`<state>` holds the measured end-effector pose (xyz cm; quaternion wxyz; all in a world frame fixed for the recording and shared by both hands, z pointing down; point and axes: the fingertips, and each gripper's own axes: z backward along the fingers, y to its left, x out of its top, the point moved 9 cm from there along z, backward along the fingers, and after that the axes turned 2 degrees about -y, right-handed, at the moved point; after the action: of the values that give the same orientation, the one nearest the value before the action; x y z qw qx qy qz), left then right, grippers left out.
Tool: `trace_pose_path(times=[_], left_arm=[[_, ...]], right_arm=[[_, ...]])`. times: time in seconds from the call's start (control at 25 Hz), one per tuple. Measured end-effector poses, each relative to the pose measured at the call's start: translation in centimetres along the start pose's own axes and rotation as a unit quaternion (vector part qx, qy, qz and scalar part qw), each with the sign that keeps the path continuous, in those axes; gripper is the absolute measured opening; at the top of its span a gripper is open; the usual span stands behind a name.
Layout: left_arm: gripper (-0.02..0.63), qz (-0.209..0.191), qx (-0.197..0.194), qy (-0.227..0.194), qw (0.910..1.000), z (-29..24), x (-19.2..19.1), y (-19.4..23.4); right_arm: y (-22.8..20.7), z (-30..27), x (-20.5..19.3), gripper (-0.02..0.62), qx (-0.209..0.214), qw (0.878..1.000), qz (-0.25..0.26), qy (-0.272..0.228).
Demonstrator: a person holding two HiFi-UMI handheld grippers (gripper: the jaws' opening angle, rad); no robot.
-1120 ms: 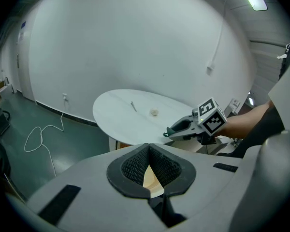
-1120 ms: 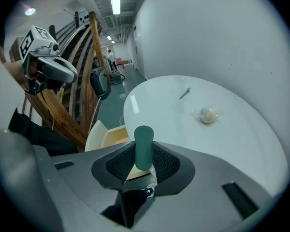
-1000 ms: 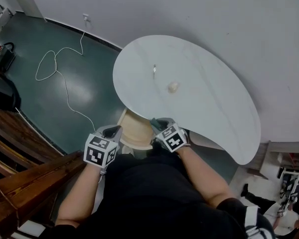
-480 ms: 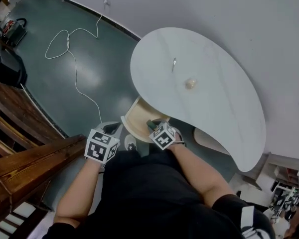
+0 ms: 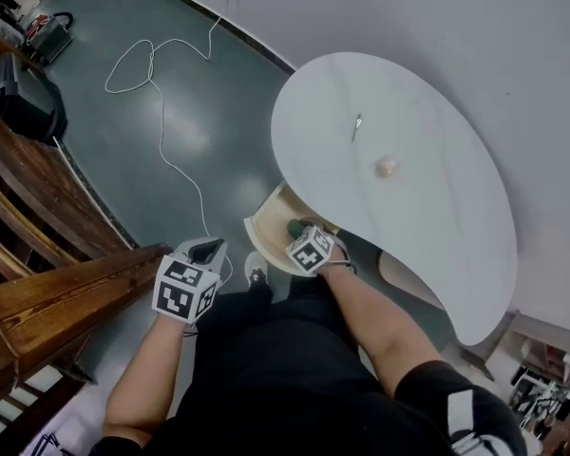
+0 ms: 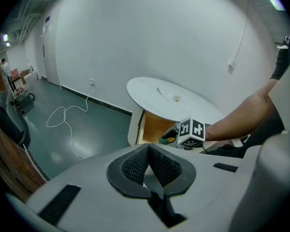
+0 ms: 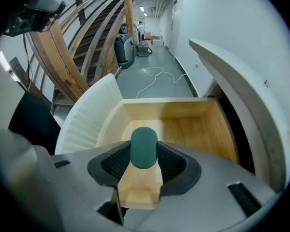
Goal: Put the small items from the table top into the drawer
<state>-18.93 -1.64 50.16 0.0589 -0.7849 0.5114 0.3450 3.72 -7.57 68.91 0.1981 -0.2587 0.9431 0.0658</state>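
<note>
Now, right tongs [image 7: 144,154]: you have them pointed steeply down over the open drawer [image 7: 193,129]. The jaws have just been opening, with the green piece [image 7: 144,146] between the pads and its sides meeting both of them.
Green piece: a rounded, dark green lump at the tips of the tongs, above the drawer's bare wooden floor.
Left tongs [image 6: 148,149]: closed, the ribbed pads meeting at the tip with nothing between them. You hold them off to the left of the drawer, above the dark floor [image 5: 171,122] and apart from the counter [image 5: 437,226].
Drawer: pulled out from under the near edge of the white counter. It has a pale ribbed front that curves round and a wooden inside.
Counter: two small things lie on it, well apart from your tongs.
Cream item [image 5: 387,167]: a small pale lump near the middle of the counter.
Metal item [image 5: 357,127]: thin and shiny, just beyond the cream item and nearer the wall.
Floor: a white cable [image 5: 161,150] loops across it towards the wall.
</note>
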Motion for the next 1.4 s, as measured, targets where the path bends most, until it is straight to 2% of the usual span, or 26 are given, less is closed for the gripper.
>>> trace_pose_path(times=[0.48,0.92,1.04,1.2,1.4], left_arm=[[0.014,0.002,-0.011,-0.008,0.9999,-0.5,0.4,-0.9],[0.014,-0.017,-0.023,-0.017,0.9994,-0.7,1.0,-1.7],[0.014,-0.023,-0.028,-0.024,0.999,-0.9,1.6,-2.0],[0.014,-0.034,-0.041,-0.032,0.9981,-1.4,2.5,-2.6],[0.014,-0.056,-0.058,-0.046,0.9957,-2.1,4.3,-3.4]], right_arm=[[-0.2,0.2,-0.6,0.214,0.012,1.0,-0.025,-0.009],[0.5,2.5,-0.1,0.216,0.008,0.999,-0.043,-0.033],[0.4,4.6,0.5,0.16,-0.001,0.996,-0.058,-0.062],[0.4,8.1,1.2,0.013,0.007,0.987,-0.113,-0.112],[0.4,12.8,2.4,0.008,0.022,0.974,-0.146,-0.172]])
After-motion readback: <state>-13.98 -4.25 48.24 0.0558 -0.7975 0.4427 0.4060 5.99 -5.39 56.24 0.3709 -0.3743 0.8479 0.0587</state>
